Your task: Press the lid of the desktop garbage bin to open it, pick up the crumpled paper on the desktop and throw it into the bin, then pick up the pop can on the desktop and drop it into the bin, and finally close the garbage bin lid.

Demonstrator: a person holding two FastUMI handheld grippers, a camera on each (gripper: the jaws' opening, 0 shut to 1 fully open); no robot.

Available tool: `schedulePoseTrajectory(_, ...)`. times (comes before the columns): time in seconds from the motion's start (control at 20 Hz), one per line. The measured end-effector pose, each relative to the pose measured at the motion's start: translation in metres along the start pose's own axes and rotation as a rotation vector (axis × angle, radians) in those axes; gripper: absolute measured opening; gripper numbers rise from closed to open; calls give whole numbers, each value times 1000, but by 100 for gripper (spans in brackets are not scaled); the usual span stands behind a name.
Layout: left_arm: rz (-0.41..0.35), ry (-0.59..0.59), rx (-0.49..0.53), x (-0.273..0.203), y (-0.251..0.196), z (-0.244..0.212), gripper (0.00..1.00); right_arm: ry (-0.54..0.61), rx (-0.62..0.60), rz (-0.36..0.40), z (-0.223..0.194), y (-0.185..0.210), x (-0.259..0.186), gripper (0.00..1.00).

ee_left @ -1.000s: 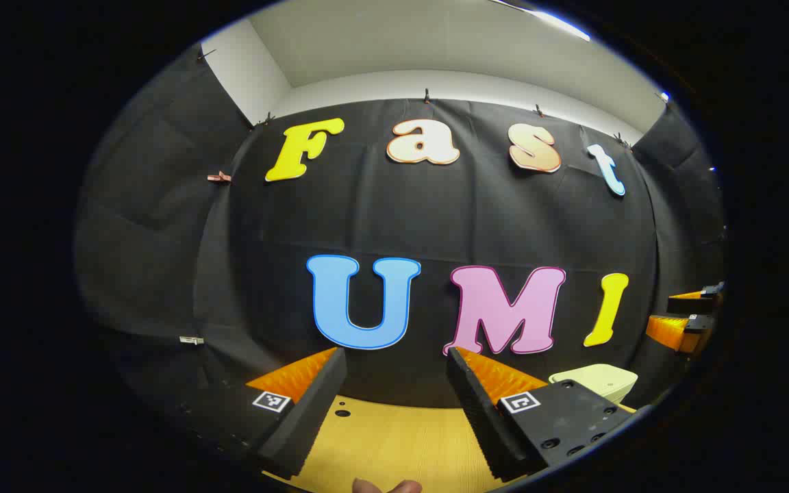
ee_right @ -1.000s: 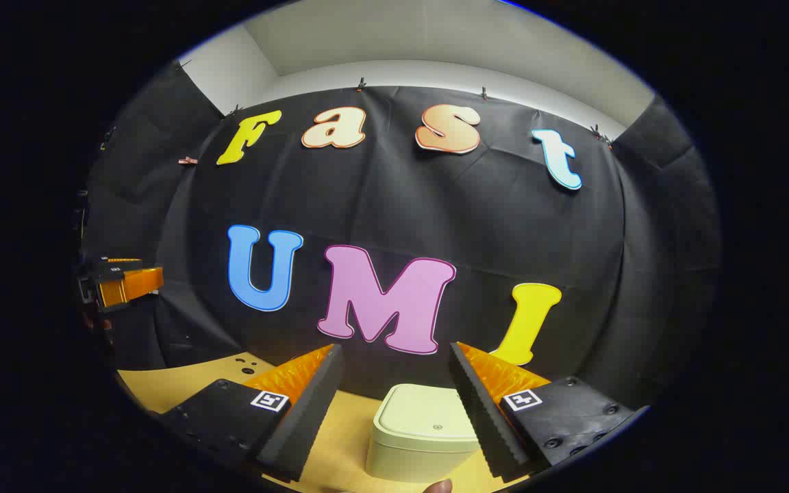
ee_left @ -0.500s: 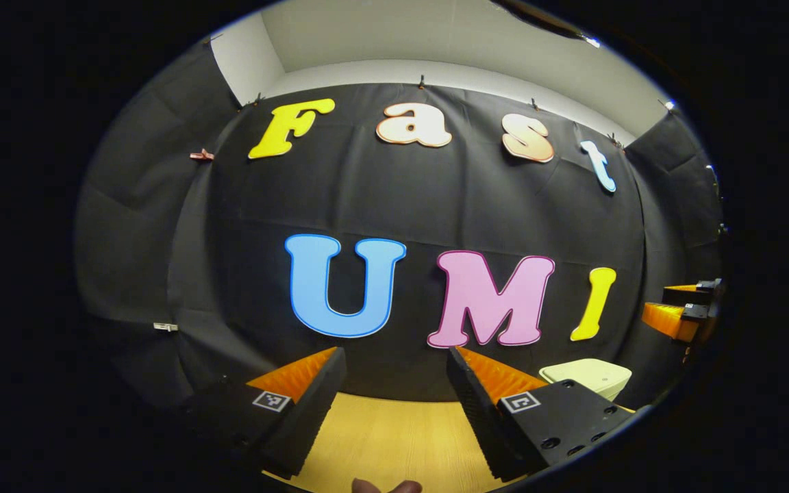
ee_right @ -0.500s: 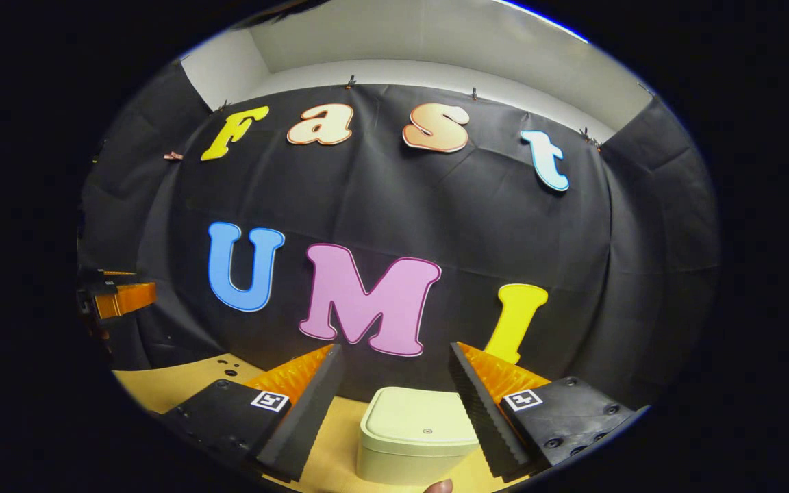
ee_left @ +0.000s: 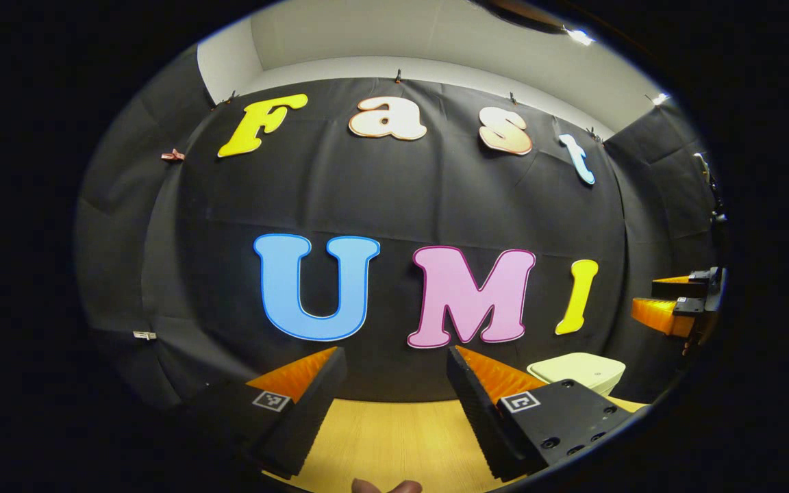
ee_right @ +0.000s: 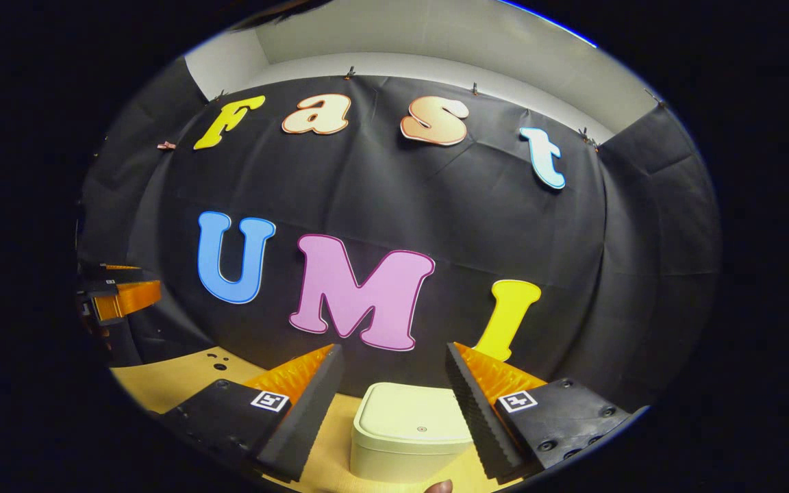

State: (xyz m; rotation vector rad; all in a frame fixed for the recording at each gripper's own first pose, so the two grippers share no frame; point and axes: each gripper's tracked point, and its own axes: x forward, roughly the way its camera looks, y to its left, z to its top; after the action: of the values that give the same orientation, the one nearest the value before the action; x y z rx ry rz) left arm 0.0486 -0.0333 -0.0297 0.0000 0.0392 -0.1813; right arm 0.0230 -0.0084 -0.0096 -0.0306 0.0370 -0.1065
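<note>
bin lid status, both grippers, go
Left gripper open, nothing between its fingers. Right gripper open, lined up above the bin. Lid shut, not yet pressed. Nothing between gripper and lid.

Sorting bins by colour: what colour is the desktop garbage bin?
Pale yellowish-green, lid and body alike; the garbage bin shows best in the right gripper view.
</note>
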Motion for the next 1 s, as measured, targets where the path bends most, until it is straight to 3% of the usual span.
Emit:
schedulePoseTrajectory(0.1, 8, 6, 4, 3, -3, -1, 95, 9, 5, 9, -3, -1, 7, 93)
schedulePoseTrajectory(0.2, 14, 9, 6, 4, -5, -5, 95, 34, 15, 26, -8, -2, 15, 77)
schedulePoseTrajectory(0.35, 18, 19, 6, 7, -8, -9, 95, 131, 20, 20, -32, -14, 28, 27)
schedulePoseTrajectory(0.45, 20, 25, 0, 7, -9, -11, 96, 196, 45, 44, -49, -19, 35, 6)
schedulePoseTrajectory(0.55, 22, 27, 0, 7, -11, -14, 96, 223, 81, 8, -58, -38, 44, 5)
schedulePoseTrajectory(0.75, 23, 29, 4, 7, -11, -15, 95, 445, 121, 57, -111, -51, 60, 5)
schedulePoseTrajectory(1.0, 28, 41, 0, 6, -10, -20, 95, 596, 121, 81, -155, -53, 72, 5)
